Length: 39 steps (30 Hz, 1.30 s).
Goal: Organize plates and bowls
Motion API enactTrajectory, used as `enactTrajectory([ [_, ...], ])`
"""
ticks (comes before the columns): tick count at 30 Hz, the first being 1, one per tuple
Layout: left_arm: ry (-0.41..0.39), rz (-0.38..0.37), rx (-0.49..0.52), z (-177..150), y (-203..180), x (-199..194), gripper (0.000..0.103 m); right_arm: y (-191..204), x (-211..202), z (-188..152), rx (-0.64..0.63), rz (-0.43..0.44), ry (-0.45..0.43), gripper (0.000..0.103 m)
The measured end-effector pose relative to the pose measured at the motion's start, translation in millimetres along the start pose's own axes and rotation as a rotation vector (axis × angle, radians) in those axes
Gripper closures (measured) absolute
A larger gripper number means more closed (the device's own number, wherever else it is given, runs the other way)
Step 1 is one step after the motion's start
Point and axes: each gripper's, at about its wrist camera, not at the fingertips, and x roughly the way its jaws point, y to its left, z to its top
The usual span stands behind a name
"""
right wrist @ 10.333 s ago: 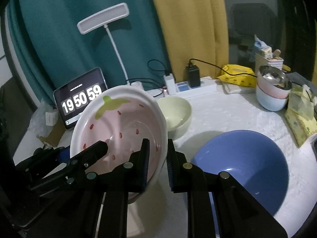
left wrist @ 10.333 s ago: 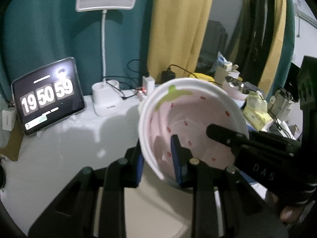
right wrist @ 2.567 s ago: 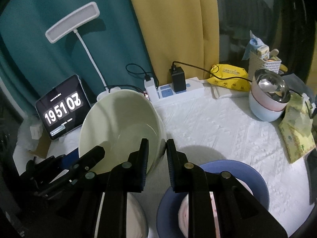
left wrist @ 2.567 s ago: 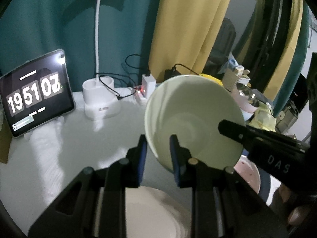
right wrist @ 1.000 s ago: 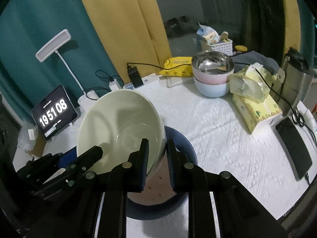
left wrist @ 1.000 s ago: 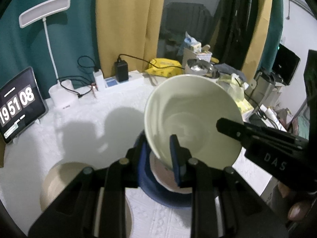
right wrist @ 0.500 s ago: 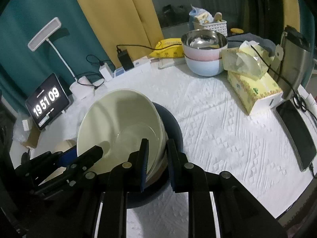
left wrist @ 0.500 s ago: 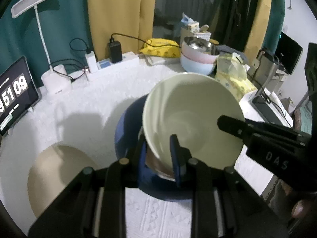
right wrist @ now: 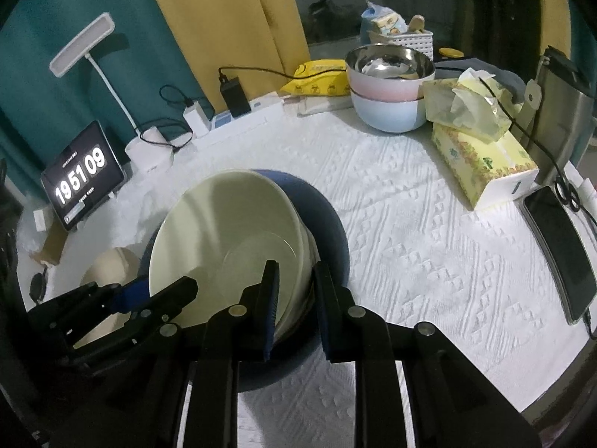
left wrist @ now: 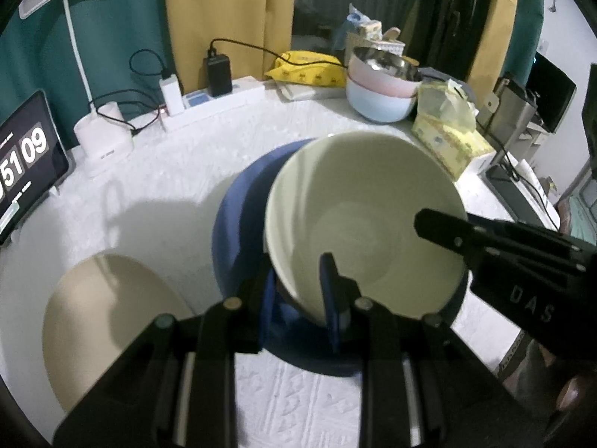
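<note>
Both grippers hold one pale green bowl [left wrist: 365,224] by opposite rims. My left gripper [left wrist: 298,276] is shut on its near-left rim, one pad inside and one outside. My right gripper [right wrist: 296,267] is shut on the right rim and shows as a black arm [left wrist: 447,231] in the left wrist view. The bowl [right wrist: 224,239] sits tilted, low inside a larger blue bowl [right wrist: 332,224], also seen from the left [left wrist: 238,224]. The left gripper [right wrist: 156,291] shows at the bowl's left. What lies under the green bowl is hidden. A beige plate [left wrist: 104,321] lies flat to the left.
On the white tablecloth [right wrist: 410,246] a tablet clock [right wrist: 82,175], a desk lamp [right wrist: 82,39] and a power strip [right wrist: 238,115] stand along the back. Stacked bowls topped by a steel one [right wrist: 388,89], a tissue box [right wrist: 481,156] and a phone [right wrist: 559,246] are at the right.
Both grippers have come down with the pale green bowl, which has sunk from above the blue bowl into it. The pink bowl inside is now covered.
</note>
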Motion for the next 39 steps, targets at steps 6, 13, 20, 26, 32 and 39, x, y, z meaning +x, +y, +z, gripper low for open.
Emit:
enactTrajectory([
  [6,0.002,0.001,-0.019,0.0,4.5,2.5,0.076,3.8,0.4,-0.7,-0.010,-0.007,-0.005,0.082],
  [13,-0.042,-0.001,-0.033,2.7,7.2,-9.3,0.076,4.2,-10.3,1.3,-0.018,-0.004,-0.034,0.082],
  [20,-0.096,0.006,-0.046,2.2,19.3,-30.1,0.073,-0.9,-24.4,4.8,-0.022,-0.012,-0.070,0.080],
  [26,-0.110,0.023,-0.086,-2.4,41.1,-32.6,0.066,-13.1,-32.2,5.6,-0.011,-0.024,-0.094,0.079],
  [32,-0.097,0.000,-0.138,-7.2,56.6,-23.0,0.060,-26.3,-27.0,4.9,0.006,-0.015,-0.090,0.078],
  [39,-0.064,0.004,-0.117,-8.8,52.9,-8.6,0.059,-39.6,-8.8,-0.4,0.033,0.037,-0.047,0.077],
])
